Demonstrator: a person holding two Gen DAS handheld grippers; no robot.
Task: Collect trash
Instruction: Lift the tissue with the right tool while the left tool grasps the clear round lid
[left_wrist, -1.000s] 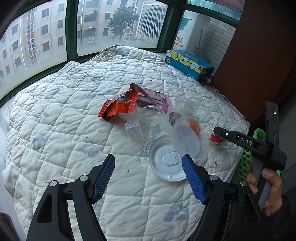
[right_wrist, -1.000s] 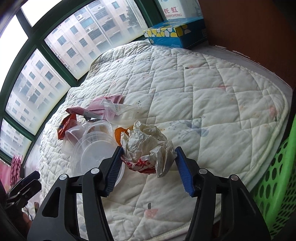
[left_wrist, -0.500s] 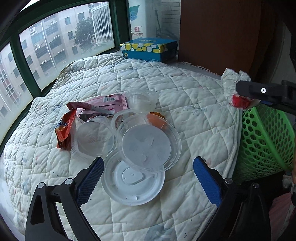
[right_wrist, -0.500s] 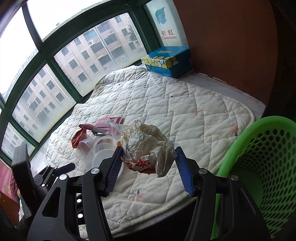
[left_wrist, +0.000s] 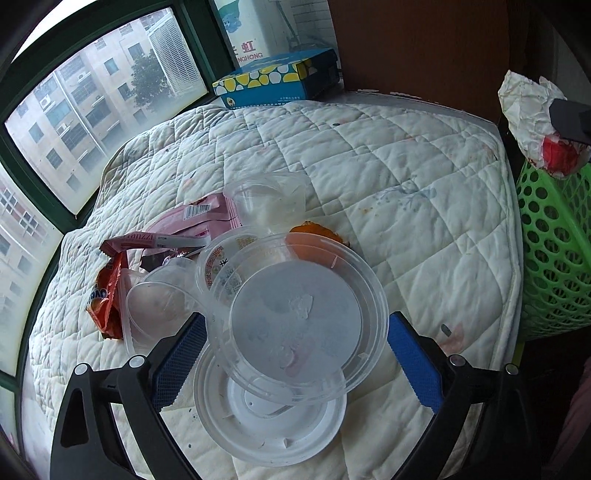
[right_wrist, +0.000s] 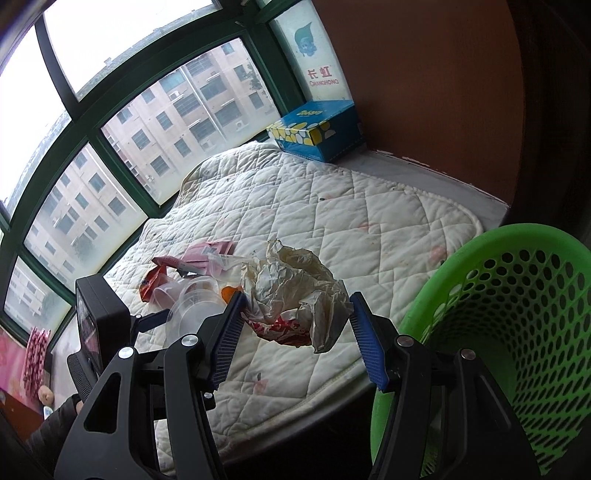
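Now crumpled wrapper (right_wrist: 295, 295) beside basket (right_wrist: 517, 295) rim

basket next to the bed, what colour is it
Bright green basket, perforated with round holes; clearest in the right wrist view.

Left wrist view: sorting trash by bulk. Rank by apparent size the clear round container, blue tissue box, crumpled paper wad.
1. clear round container, though nearest the camera
2. blue tissue box
3. crumpled paper wad

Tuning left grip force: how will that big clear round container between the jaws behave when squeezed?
The clear round container looks thin-walled, so it probably flexes or cracks under a hard pinch. It appears empty, so likely light. It sits tilted on a white lid, and its smooth plastic may slip on the left gripper pads.
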